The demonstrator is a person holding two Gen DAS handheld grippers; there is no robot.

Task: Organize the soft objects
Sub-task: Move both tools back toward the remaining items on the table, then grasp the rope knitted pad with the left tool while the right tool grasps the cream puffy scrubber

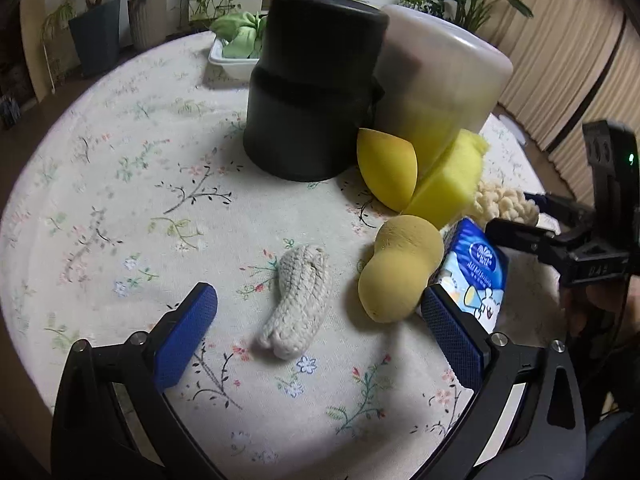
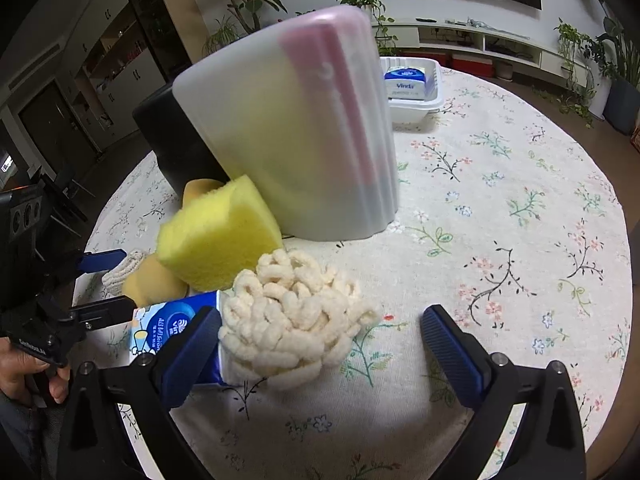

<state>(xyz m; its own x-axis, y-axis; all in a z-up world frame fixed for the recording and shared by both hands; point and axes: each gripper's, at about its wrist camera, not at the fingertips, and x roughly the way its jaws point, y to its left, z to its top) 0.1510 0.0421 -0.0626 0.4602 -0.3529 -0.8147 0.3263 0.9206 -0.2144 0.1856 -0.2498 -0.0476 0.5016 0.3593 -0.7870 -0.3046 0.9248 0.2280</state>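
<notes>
The left gripper [image 1: 318, 312] hung with its blue pads spread wide over the flowered tablecloth [image 1: 120, 200]. Between them lay a grey knitted rope piece [image 1: 294, 306]. At two o'clock from it sat a tan peanut-shaped sponge [image 1: 400, 268], touching a blue tissue pack [image 1: 478, 270]. Farther toward twelve stood a black cylinder [image 1: 312, 88] beside a frosted container [image 1: 440, 80], with a yellow teardrop sponge [image 1: 386, 164] and a yellow block sponge [image 1: 452, 184] leaning at its base.

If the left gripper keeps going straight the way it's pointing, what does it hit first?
Most likely the knitted rope toy, which lies on the tablecloth between the open fingers of the left gripper. Beyond it stands the black cylinder; depth is uncertain.
</notes>
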